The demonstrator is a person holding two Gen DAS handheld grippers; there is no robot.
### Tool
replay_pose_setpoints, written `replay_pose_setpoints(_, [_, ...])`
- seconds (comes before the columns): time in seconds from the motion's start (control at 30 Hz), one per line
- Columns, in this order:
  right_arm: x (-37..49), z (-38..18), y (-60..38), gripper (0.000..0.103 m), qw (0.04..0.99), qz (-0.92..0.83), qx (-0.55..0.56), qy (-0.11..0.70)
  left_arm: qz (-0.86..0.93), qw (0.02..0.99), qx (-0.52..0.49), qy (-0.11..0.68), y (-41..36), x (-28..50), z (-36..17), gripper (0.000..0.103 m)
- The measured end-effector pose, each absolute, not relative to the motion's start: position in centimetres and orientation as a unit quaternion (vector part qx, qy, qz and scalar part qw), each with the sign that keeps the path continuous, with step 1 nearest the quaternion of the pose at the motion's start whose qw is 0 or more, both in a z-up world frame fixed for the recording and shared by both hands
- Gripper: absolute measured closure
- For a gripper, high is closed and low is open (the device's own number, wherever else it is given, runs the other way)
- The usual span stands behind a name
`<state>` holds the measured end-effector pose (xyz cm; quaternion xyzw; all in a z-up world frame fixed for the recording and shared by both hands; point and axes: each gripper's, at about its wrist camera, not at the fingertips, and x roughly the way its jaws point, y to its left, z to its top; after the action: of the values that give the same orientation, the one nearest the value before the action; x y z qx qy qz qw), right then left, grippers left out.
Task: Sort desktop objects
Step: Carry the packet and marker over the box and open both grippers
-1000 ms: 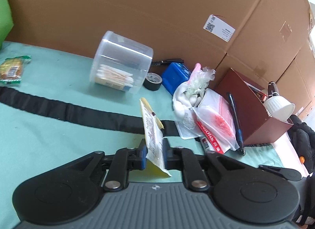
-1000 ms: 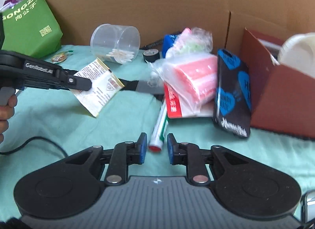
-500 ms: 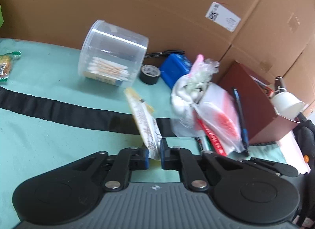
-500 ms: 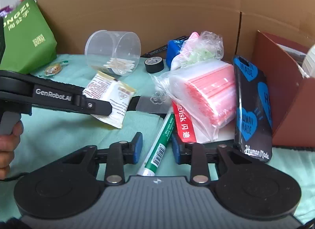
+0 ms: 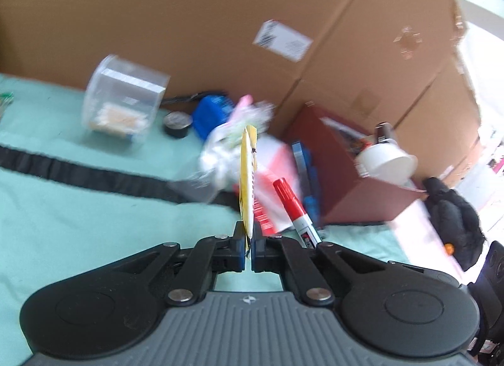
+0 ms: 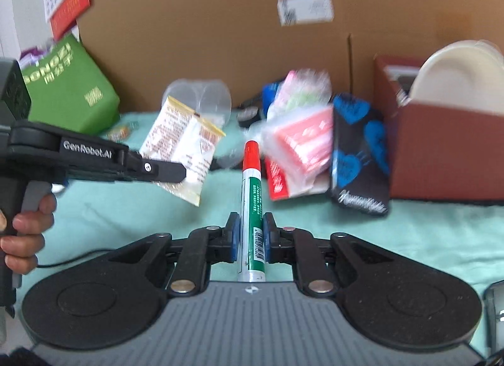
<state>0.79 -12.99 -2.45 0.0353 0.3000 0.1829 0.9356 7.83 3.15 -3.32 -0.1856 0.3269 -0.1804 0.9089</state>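
1. Cardboard boxes (image 6: 220, 35) form a wall behind the desk; a white label (image 6: 305, 8) is stuck on one.
2. Mint-green cloth (image 6: 425, 227) covers the desk, crossed by a black strap (image 5: 78, 174).
3. To the right stands a maroon box (image 6: 447, 151) holding a white round item (image 6: 453, 73); a green bag (image 6: 66, 88) sits at the left.
4. The clear tub of cotton swabs (image 5: 123, 104) lies on its side beside the black tape roll (image 5: 177, 122).
5. A black phone case with blue hearts (image 6: 359, 155) leans against the maroon box, next to a bag of red-pink sheets (image 6: 299, 145).
6. The left gripper (image 5: 248, 251) is clamped on a yellow-edged printed sachet (image 6: 184, 142), held above the cloth.
7. The right gripper (image 6: 251, 237) is closed around a green marker with a red cap (image 6: 252, 208), its cap pointing forward.
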Motion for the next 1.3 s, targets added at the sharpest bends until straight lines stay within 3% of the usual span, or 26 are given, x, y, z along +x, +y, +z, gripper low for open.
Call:
replay_pose_setpoints(0.4, [-1.7,5.0,-21.1,0.09,0.978,0.106,0.054,0.169,-0.28,0.914,-0.148,0.255,-6.5,10.7,4.4,0.103])
replay_pose_setpoints(0.6, [0.0,6.6,-27.0,0.09,0.988,0.034,0.07,0.134,-0.304,0.897,-0.169,0.273,-10.5,16.6,5.9,0.103])
replay_pose_setpoints(1.13, [11.3,4.8,-34.1,0.09,0.978,0.045,0.083,0.189,-0.293,0.89,-0.141,0.321,-16.4,26.0,2.6,0.103])
replay_pose_setpoints(1.2, [12.2,4.4,-34.1,0.089,0.975,0.055,0.091,0.195,-0.292,0.893,-0.139,0.314,-16.4,25.8,2.3,0.095])
replay_pose_setpoints(1.3, [12.8,4.1,-34.3,0.083,0.977,0.048,0.088,0.188,-0.289,0.898,-0.135,0.302,-16.3,25.5,2.3,0.03])
